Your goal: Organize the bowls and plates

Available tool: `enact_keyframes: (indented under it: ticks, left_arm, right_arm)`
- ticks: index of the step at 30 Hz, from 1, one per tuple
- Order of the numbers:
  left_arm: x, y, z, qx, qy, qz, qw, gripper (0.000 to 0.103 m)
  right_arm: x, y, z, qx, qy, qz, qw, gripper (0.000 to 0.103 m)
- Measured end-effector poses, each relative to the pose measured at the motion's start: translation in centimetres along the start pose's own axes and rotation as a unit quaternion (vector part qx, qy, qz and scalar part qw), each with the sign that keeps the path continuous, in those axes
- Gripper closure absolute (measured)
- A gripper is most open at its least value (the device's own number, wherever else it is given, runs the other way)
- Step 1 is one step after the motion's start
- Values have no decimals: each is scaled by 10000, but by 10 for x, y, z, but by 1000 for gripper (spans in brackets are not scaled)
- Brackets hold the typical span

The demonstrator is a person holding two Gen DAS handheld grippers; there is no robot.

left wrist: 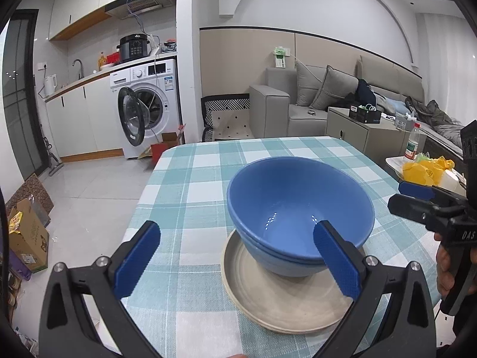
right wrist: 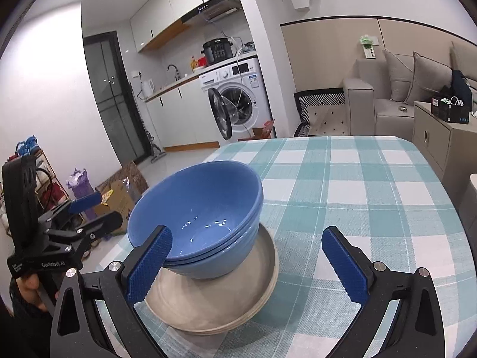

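Note:
A stack of blue bowls (left wrist: 298,208) sits nested and slightly tilted on a stack of beige plates (left wrist: 268,295), on the checked tablecloth (left wrist: 193,185). My left gripper (left wrist: 238,232) stands open, with its right finger in front of the bowls' near rim and nothing between the pads. My right gripper (left wrist: 413,195) shows at the right edge, held by a hand. In the right wrist view the blue bowls (right wrist: 202,205) and beige plates (right wrist: 214,301) lie lower left. The right gripper (right wrist: 247,234) is open and holds nothing, its left finger before the bowls. The left gripper (right wrist: 89,208) hangs off the table's left.
The table's left edge (left wrist: 149,185) drops to a tiled floor with cartons (left wrist: 26,238). A side table at the right carries a yellow bag (left wrist: 426,168) and a bottle (left wrist: 413,144). Behind stand a sofa (left wrist: 313,95) and a washing machine (left wrist: 146,104).

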State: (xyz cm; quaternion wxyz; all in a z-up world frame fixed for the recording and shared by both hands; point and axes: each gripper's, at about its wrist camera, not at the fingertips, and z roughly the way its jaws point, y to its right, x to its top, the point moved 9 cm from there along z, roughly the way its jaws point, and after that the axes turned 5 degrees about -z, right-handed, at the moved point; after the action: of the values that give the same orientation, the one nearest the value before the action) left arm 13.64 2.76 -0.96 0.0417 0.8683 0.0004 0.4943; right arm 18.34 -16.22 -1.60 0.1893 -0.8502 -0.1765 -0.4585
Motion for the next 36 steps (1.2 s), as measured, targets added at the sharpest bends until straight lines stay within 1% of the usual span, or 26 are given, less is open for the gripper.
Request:
enact_keyframes:
  ticks: [4, 8, 13, 18, 22, 24, 28, 36]
  left_arm:
    - [-1, 1, -9, -3, 155, -22, 9999, 0]
    - [-4, 0, -15, 51, 258, -48, 9996, 0]
    - [-10, -3, -20, 83, 454, -118, 9989, 0]
    - [-22, -5, -22, 92, 513, -191, 9985, 0]
    - [-35, -8, -24, 22, 537, -329, 9980, 0]
    - [-40, -10, -26, 82, 601, -325, 9976, 0]
    - [-49, -15, -27, 160, 682, -275, 9972, 0]
    - [-70, -13, -28, 91, 733, -125, 9972, 0]
  right_arm:
    - [-2, 2, -8, 49, 130, -3, 9999, 1]
    - [-8, -2, -13, 142, 161, -96, 9997, 1]
    - [-22, -13, -18, 238, 154, -362, 9989, 1]
    - [-40, -25, -23, 289, 218, -583, 9976, 1]
    - [-56, -30, -25, 204, 228, -713, 9970, 1]
    - [-62, -31, -26, 193, 251, -746, 9967, 1]
    - [-73, -30, -33, 137, 337, -763, 9964, 1]
    - [-88, -26, -47, 75, 524, -637, 9966, 1]
